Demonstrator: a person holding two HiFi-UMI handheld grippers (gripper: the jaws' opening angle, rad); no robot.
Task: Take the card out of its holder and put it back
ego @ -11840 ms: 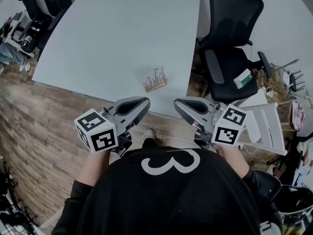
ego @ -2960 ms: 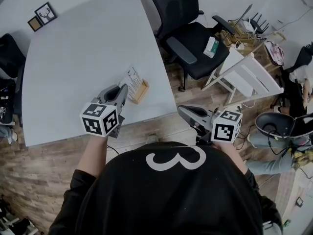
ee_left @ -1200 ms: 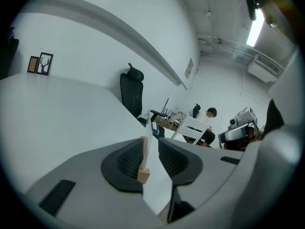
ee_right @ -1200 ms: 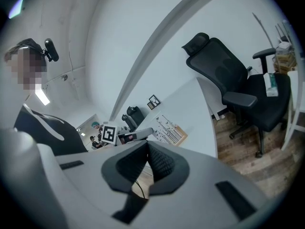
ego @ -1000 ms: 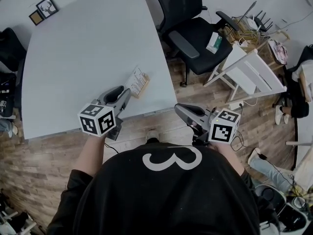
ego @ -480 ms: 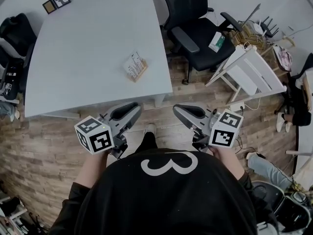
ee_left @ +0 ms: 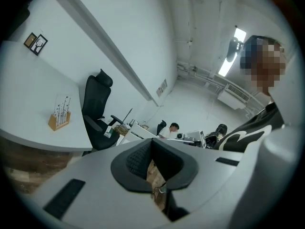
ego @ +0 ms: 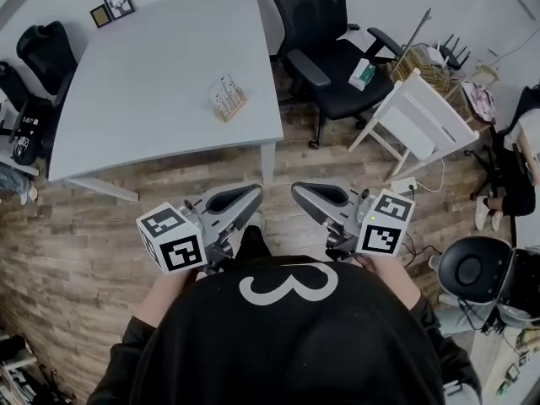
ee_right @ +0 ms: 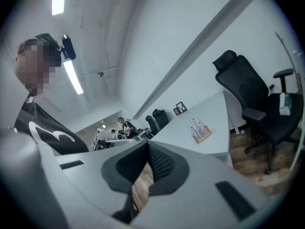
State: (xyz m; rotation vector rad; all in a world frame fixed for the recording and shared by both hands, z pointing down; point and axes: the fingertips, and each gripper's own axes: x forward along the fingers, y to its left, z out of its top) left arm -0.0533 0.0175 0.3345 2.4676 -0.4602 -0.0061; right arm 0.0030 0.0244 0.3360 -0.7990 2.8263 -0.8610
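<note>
A small wooden card holder (ego: pixel 228 102) stands on the white table (ego: pixel 152 83), near its right edge, with a white printed card upright in it. Both grippers are held close to the person's body over the wood floor, well short of the table. My left gripper (ego: pixel 252 191) is shut with nothing between its jaws. My right gripper (ego: pixel 297 191) is likewise shut and holds nothing. The card holder (ee_left: pixel 59 118) appears far off at the left in the left gripper view, beyond the gripper (ee_left: pixel 152 142). In the right gripper view the card holder (ee_right: pixel 200 131) sits on the table beyond the gripper (ee_right: pixel 147 145).
A black office chair (ego: pixel 325 53) stands right of the table, and a white folding chair (ego: pixel 419 118) beyond it. Two small picture frames (ego: pixel 113 8) sit at the table's far corner. Another black chair (ego: pixel 42 45) is at the left, a round black stool (ego: pixel 472 268) at the right.
The person has stepped back from the table. My left gripper, close to the card holder a second ago, is now drawn in beside the right one. The card stays in its holder.
</note>
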